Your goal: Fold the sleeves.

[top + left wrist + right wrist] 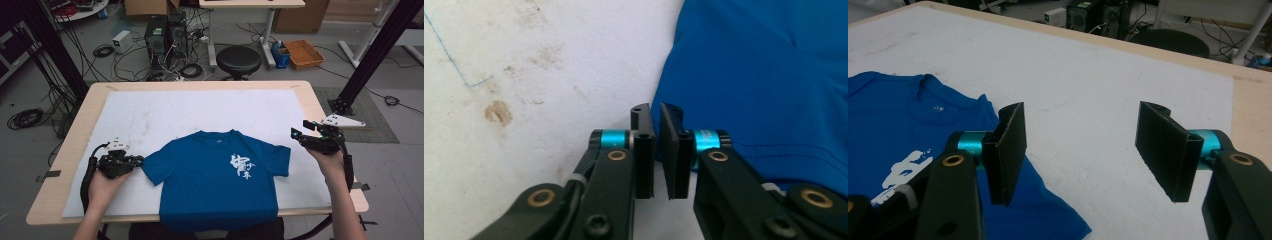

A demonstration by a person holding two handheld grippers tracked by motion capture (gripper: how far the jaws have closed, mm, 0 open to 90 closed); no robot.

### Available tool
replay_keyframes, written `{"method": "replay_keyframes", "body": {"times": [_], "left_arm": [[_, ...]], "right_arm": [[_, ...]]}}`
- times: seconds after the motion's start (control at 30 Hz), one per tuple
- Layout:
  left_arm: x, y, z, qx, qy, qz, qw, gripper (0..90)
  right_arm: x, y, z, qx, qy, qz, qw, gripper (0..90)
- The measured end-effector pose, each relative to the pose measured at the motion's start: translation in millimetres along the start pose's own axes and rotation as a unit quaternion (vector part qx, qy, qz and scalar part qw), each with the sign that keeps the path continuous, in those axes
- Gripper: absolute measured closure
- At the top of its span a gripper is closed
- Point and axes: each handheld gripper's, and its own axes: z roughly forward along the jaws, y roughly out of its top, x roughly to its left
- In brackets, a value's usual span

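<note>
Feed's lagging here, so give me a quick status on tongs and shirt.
Left tongs shut on T-shirt sleeve edge. Right tongs open, above the table. Nothing in the way.

Blue T-shirt (215, 175) (white chest print)

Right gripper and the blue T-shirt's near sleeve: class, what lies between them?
Nothing but bare white table cover. In the high view, the right gripper hangs open beside the blue T-shirt, apart from its sleeve.

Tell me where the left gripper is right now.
In the high view the left gripper sits at the table's near left, its closed jaws pinching the sleeve edge of the blue T-shirt on the white mat.
</note>
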Motion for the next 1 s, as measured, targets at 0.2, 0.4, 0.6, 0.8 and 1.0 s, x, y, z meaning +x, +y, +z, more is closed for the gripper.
{"method": "replay_keyframes", "body": {"times": [0.2,0.4,0.6,0.8,1.0], "left_arm": [[0.4,12.1,-11.1,-0.017,-0.016,-0.008,0.9997,87.7],[-20.1,44.3,-28.9,-0.060,-0.055,-0.051,0.9954,87.7],[-50.9,70.9,-21.4,-0.068,-0.079,-0.072,0.9919,87.8],[-76.0,88.5,0.4,-0.076,-0.110,-0.085,0.9873,87.8],[-95.9,100.6,29.5,-0.073,-0.139,-0.094,0.9831,87.8]], "right_arm": [[0.9,1.0,0.0,-0.002,0.001,0.000,1.0000,37.4],[0.1,1.5,-1.4,-0.005,0.001,0.000,1.0000,37.4],[0.7,2.2,-1.6,-0.005,0.004,-0.001,1.0000,37.4],[0.8,2.6,-2.5,-0.006,0.003,-0.001,1.0000,37.4],[1.5,2.9,-2.2,-0.006,0.004,-0.004,1.0000,37.4]]}}
